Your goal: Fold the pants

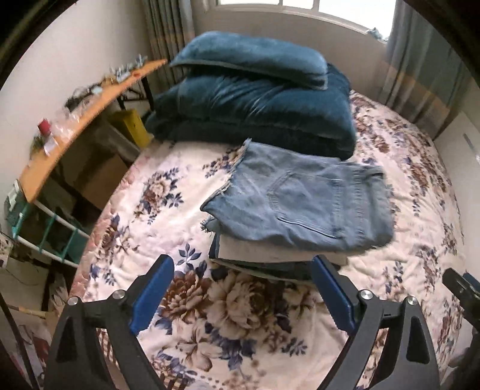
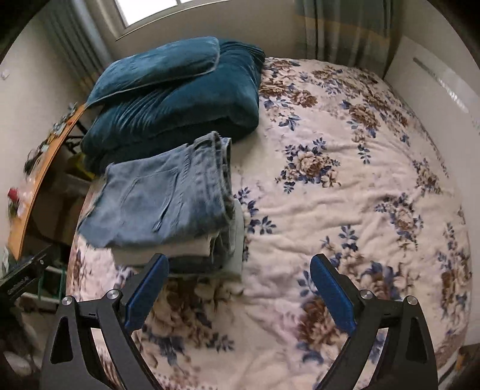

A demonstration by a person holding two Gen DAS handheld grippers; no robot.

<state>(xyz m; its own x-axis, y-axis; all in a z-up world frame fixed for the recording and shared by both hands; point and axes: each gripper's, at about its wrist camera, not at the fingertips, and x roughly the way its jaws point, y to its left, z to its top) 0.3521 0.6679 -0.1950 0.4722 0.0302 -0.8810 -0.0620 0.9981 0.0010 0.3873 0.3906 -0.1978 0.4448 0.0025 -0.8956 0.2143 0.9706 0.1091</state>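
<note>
place: home bedroom | signs: floral bed [image 2: 345, 195], curtains [image 2: 345, 27], window [image 1: 300, 6]

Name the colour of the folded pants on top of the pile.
Light blue denim pants, clearest in the left wrist view.

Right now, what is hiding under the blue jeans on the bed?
Under the folded jeans lies a stack of other folded clothes: a pale layer and darker ones below. Only their edges show, so what they are stays hidden.
</note>
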